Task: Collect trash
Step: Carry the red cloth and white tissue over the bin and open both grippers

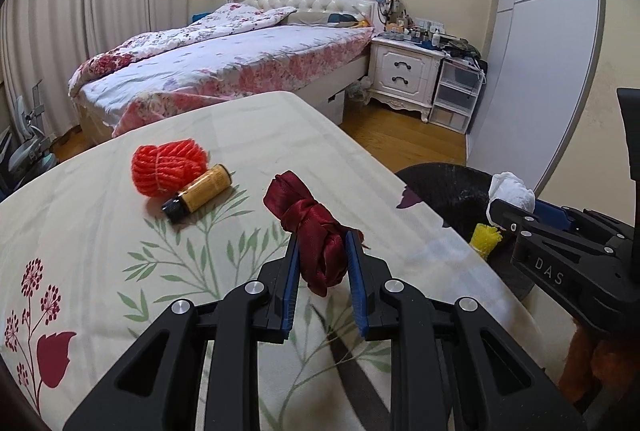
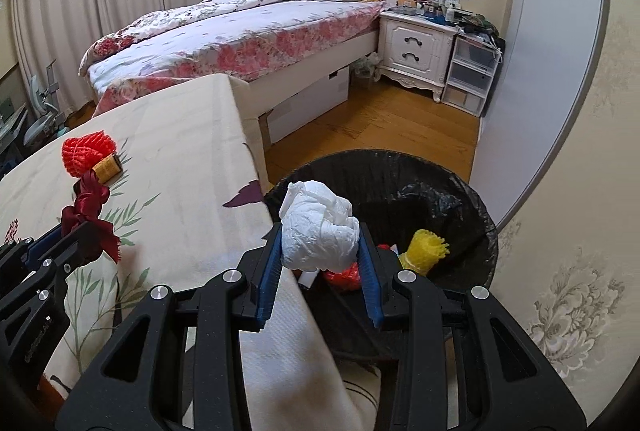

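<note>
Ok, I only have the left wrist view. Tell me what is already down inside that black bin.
Observer: The right wrist view looks into the trash bin: a yellow foam net and something red lie at the bottom.
Operator: Say where the right claw is over it.
Observer: The right claw, clamped on a crumpled white tissue, is at the bin's near rim, beside the table edge.
Operator: Describe how much tissue it has.
Observer: The wad fills the gap between both blue pads and bulges above them.
</note>
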The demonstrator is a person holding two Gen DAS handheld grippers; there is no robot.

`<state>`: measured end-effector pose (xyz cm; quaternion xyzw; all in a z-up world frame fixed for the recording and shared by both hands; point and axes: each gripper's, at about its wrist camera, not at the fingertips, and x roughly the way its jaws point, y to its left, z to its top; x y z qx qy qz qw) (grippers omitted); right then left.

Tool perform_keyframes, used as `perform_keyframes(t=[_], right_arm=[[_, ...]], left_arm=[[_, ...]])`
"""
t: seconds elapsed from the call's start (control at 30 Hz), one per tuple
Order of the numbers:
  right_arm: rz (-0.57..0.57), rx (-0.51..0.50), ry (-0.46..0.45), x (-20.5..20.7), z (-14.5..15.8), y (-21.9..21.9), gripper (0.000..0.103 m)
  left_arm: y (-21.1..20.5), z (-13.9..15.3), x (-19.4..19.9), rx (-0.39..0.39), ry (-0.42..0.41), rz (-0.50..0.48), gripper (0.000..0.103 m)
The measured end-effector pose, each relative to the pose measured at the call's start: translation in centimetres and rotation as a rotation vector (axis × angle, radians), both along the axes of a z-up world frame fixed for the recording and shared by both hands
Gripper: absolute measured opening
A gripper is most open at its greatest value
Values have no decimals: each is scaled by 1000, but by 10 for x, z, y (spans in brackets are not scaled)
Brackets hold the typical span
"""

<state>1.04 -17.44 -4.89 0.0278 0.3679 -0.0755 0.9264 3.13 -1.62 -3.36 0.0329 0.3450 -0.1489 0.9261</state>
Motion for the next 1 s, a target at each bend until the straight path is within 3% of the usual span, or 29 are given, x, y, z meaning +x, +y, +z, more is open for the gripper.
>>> perform_keyframes(t=[0.27,1.0], right_arm=[[-69,9,-1,9,-3,-29,34],[-179,54,12,37,-22,-85,35]], left_arm=[[-39,4,16,14,-27,-90,24],[-113,-10,67,83,-21,-177,24]])
